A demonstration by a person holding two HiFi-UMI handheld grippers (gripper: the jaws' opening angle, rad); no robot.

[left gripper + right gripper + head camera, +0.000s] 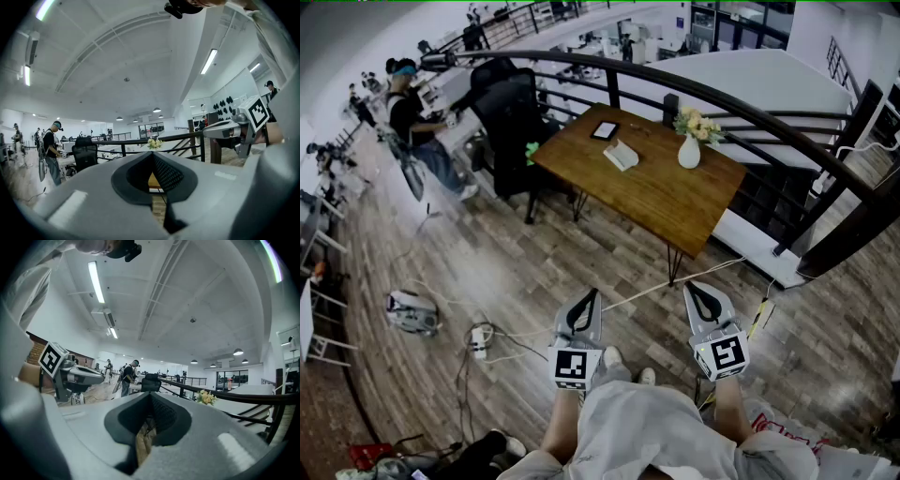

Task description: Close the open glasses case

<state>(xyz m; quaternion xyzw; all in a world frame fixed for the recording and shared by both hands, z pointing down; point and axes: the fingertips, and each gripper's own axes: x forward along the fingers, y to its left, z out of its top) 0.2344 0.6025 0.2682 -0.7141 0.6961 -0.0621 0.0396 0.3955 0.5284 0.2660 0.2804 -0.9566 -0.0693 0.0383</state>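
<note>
Looking steeply down: plank floor [525, 272] fills most of the head view, with a curved black railing [722, 98] sweeping across behind the work area.

Wooden table [666, 202] on thin black legs stands in front of the railing, well apart from both grippers. Black office chair [511, 112] sits off the table's left end. A person [417, 127] stands at a desk further left, beyond the chair.

Left gripper [589, 302] and right gripper [701, 296] are held low, side by side, close to the wearer's body and over bare floor. Each gripper view shows its jaw tips meeting, nothing between them; only table and floor show through the gap below the tips. Both claws closed and empty.

Loose cables and a white power strip [478, 339] lie on the floor left of the left gripper.

On the table: white vase [689, 152] with pale flowers near the far edge. Glasses case [621, 155] lies left of the vase, pale, and seems to be spread open; no gripper is near it. A dark flat tablet-like item [605, 130] lies just beyond the case.
</note>
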